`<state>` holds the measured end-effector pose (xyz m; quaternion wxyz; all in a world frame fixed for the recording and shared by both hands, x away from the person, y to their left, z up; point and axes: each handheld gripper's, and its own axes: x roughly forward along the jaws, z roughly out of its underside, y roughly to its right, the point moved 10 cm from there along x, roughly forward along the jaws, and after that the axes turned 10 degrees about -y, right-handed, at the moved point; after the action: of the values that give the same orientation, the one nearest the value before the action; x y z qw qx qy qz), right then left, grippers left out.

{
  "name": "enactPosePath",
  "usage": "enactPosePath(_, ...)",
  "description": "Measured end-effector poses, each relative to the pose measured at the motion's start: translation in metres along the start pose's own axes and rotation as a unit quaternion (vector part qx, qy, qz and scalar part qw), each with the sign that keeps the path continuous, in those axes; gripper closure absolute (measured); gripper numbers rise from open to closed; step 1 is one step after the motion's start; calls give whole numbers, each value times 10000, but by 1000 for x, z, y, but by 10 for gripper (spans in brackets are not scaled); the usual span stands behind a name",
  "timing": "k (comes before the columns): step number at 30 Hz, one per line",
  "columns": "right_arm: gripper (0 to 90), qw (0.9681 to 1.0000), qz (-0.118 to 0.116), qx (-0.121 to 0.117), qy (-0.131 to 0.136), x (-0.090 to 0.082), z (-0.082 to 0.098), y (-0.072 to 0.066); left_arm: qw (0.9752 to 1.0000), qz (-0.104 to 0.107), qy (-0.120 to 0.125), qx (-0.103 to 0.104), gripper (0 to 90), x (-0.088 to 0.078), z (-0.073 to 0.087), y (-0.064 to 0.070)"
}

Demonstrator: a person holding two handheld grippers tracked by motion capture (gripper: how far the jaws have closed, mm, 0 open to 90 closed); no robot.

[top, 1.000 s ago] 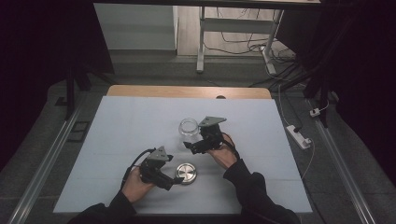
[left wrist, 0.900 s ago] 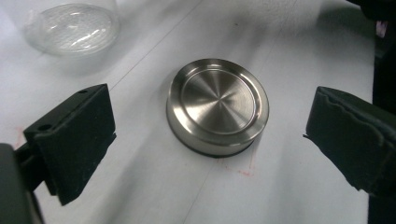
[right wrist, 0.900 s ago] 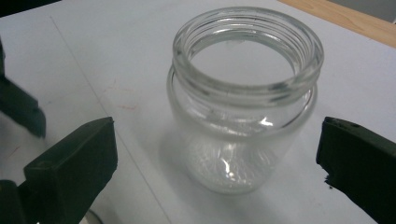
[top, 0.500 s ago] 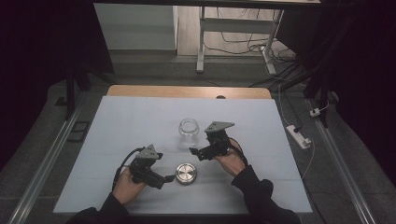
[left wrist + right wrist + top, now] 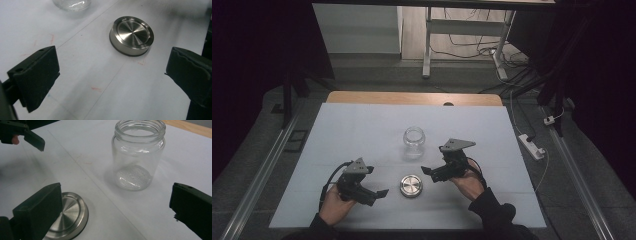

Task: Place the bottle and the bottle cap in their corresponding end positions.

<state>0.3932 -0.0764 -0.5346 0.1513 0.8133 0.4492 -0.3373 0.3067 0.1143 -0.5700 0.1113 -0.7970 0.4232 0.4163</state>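
An empty clear glass jar [image 5: 413, 142] stands upright and uncapped near the middle of the white table [image 5: 357, 130]. Its round metal lid [image 5: 411, 185] lies flat on the table, nearer the person. My left gripper [image 5: 381, 193] is open just left of the lid, jaws pointing at it. In the left gripper view the lid [image 5: 131, 35] lies ahead of my open left gripper [image 5: 112, 67], and the jar's base [image 5: 72, 3] shows at the top edge. My right gripper [image 5: 428, 173] is open, right of the lid. In the right gripper view, the jar [image 5: 138, 152] is ahead and the lid [image 5: 68, 217] is partly behind the left jaw.
A wooden strip [image 5: 412, 98] runs along the table's far edge. A white power strip [image 5: 532, 145] lies on the floor to the right. A metal desk frame [image 5: 428, 45] with cables stands beyond the table. The left gripper's jaw [image 5: 33, 140] shows at the right gripper view's top left.
My right gripper has drawn back from the jar toward the near right. My left gripper has slid a little to the left, away from the lid. Jar and lid have stayed put.
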Motion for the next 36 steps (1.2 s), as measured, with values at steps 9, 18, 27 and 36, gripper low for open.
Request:
enactPosePath(9,0,10000,92,8,-22,-15,21,-3,9996,-82,131,-223,0,-20,17,-4)
enactPosePath(18,0,9991,402,47,-121,-35,48,5,9981,-245,257,-505,0,-41,40,-13)
enactPosePath(27,0,9975,568,416,-42,-62,70,17,9955,-405,327,-796,0,-57,64,-21)
enactPosePath(36,0,9934,959,604,-166,-87,97,23,9917,-504,428,-1106,0,-69,85,-26)
